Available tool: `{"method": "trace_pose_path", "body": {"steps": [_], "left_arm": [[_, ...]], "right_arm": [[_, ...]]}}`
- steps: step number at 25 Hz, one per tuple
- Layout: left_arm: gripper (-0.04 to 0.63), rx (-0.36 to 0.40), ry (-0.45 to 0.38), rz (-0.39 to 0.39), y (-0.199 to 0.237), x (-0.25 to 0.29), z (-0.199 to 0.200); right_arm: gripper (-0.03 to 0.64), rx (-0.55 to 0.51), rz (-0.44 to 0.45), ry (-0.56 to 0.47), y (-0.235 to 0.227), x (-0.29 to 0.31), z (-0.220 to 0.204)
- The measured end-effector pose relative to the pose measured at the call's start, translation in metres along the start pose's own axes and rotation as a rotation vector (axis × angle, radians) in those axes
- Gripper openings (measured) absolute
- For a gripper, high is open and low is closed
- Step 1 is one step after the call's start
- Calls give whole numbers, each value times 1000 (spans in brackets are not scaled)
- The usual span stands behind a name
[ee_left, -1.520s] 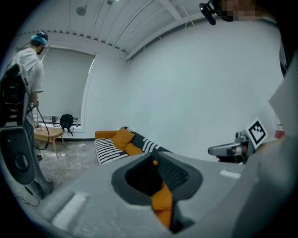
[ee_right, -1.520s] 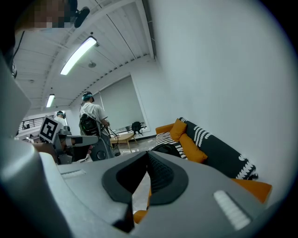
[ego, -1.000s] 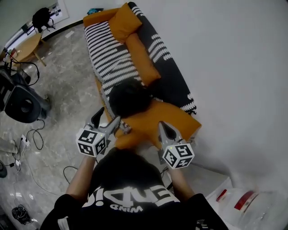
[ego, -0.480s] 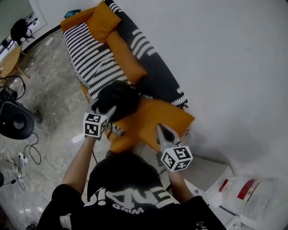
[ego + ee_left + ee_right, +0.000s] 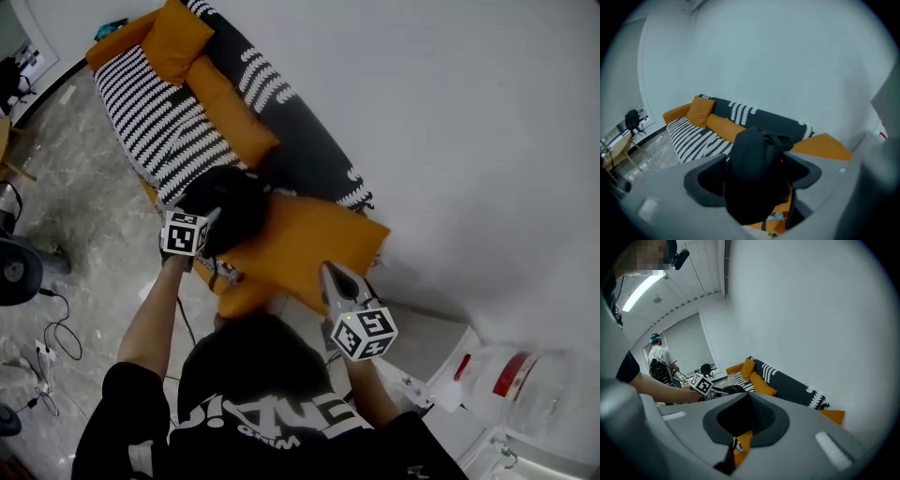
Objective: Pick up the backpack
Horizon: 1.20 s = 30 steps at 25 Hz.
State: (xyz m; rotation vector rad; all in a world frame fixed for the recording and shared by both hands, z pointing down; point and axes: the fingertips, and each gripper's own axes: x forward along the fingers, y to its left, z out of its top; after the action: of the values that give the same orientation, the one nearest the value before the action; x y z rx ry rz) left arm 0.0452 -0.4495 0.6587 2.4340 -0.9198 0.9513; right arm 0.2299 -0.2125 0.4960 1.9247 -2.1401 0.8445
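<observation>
The black backpack [image 5: 234, 199] stands upright on the near end of the striped sofa [image 5: 159, 131], against an orange cushion [image 5: 305, 239]. My left gripper [image 5: 214, 221] has reached its left side. In the left gripper view the backpack [image 5: 754, 154] fills the gap between the jaws of the left gripper [image 5: 752, 176], which are opening wide and do not press on it. My right gripper [image 5: 330, 274] hangs nearer me over the cushion's front edge, apart from the backpack. In its own view the right gripper [image 5: 745, 401] has its jaws together with nothing in them.
A white wall runs along the sofa's right side. More orange cushions [image 5: 230, 108] lie on the sofa. Cables [image 5: 56, 333] and a dark round object [image 5: 14, 272] are on the floor at left. A white container with a red label [image 5: 511, 375] sits at lower right. A person [image 5: 658, 357] stands far back.
My left gripper has moved forward and down from in front of me to the backpack, its jaws now around it. The right gripper shifted only slightly.
</observation>
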Motion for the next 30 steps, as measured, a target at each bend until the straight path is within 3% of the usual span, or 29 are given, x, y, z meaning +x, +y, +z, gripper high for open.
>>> {"method": "trace_pose_path", "body": {"steps": [12,13,16,18,25,30], "left_arm": [[373,-8,116,-140,-8,40,-9],[356,1,128,-147,-10,42,-11],[177,57,150,-155,-17,45,-16],[102,71,163,-155,-20,48,-18],[60,-38,134,-233,-22,48,-16],[54,-10,109,-252,-40,33,-9]], "right_arm": [[2,39,-27,28,-3,12,-9],[1,41,-30,27,-4,12,-8],[1,47,-42,29,-7,13,-8],[0,52,-52,33,-12,12,-9],[0,66,-67,43,-20,13,-13],[0,64,-64,37,-18,13,-10]]}}
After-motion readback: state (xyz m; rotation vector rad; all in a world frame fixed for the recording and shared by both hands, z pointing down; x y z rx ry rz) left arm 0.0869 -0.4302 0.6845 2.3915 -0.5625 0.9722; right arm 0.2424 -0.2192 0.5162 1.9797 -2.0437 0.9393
